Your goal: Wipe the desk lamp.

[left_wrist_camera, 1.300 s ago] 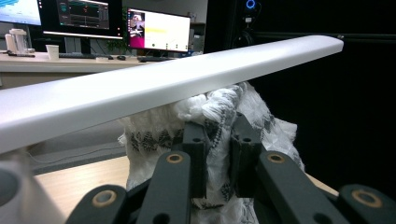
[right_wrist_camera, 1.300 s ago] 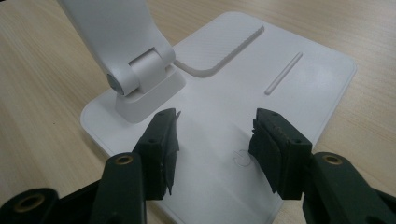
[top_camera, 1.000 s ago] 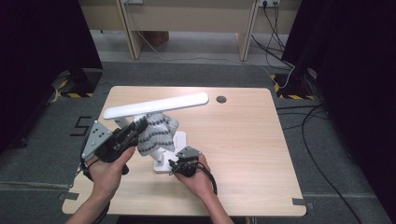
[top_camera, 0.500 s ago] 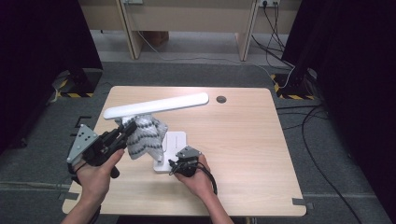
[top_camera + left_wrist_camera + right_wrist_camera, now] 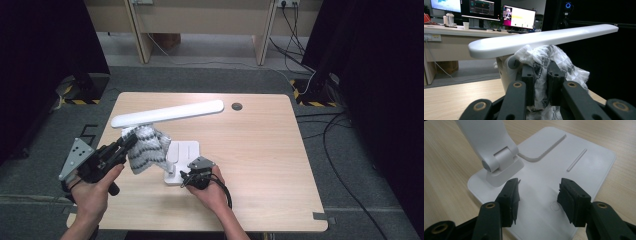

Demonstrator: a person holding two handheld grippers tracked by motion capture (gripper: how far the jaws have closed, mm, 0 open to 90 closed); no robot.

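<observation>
One gripper view point(image 5: 537, 202) reveals lamp base point(image 5: 584, 170) button

lamp head point(image 5: 167, 113) overhangs the cloth point(image 5: 146, 155); table point(image 5: 270, 165) right of lamp base point(image 5: 181, 161) lies open.

A light wooden table point(image 5: 260, 150) with rounded corners stands on a grey carpeted floor point(image 5: 200, 75); a small round dark cable hole point(image 5: 236, 106) sits near its far edge. Beyond it, pale wooden furniture legs point(image 5: 137, 30) rise from a lighter strip of floor, with a cardboard box point(image 5: 167, 40) between them. Black curtains point(image 5: 45, 50) hang on both sides. Black cables point(image 5: 345, 150) trail over the carpet at the right, and yellow-and-black striped tape point(image 5: 75, 101) marks the floor at the left and right. In the left gripper view, a desk point(image 5: 456, 32) carries lit monitors point(image 5: 480, 10) and a paper cup point(image 5: 466, 25).
</observation>
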